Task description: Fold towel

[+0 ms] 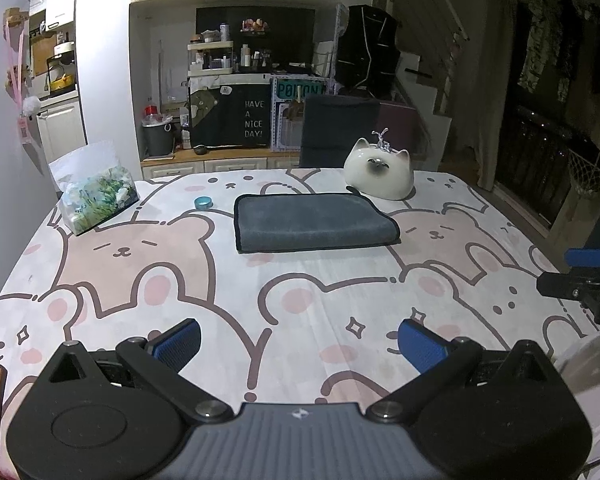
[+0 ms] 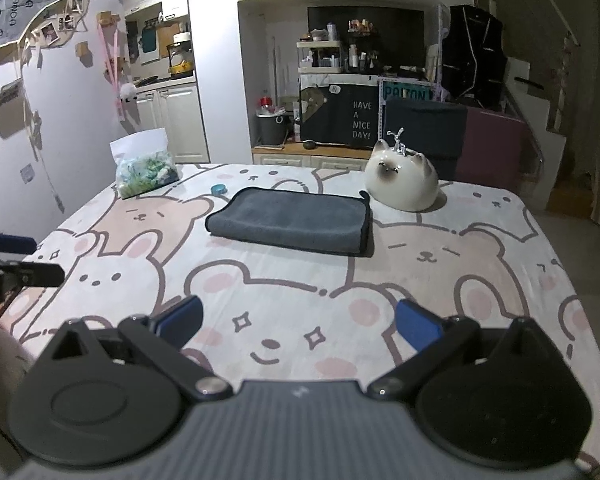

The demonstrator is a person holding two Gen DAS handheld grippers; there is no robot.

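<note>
Nearest the lens: left gripper (image 1: 299, 343) spread wide, blue pads (image 1: 179, 343) well apart, nothing between them, held low over the near edge of the table (image 1: 140, 320) with its pink-and-white bear-print cloth. Likewise right gripper (image 2: 297, 326), splayed and gripping nothing, blue pads (image 2: 417, 330) parted above a smiling bear face on the cloth. Seen from each wrist view at the frame edge: the other gripper, off to the side and apart from the towel.

Farther in, around mid-table: grey towel (image 1: 315, 222), already folded into a flat rectangle with dark piping along its edges, rounded fold toward the left end in the right wrist view (image 2: 291, 221). Well clear of both grippers, touched by neither.

Just beyond the towel's left far corner: small teal ring-shaped object (image 1: 203, 202), near but apart. Close to the towel's right far corner: white ceramic cat figurine (image 1: 379, 174) with a dark face and a small silvery piece on top. Toward the far left of the table: clear plastic bag (image 1: 96, 194) of green and white contents, standing tilted.

Behind the table: dark chair back (image 1: 340, 128), then a cabinet hung with a black cloth reading "HAVE A NICE DAY!" (image 1: 254, 119), and a grey bin (image 1: 158, 136) beside it.
</note>
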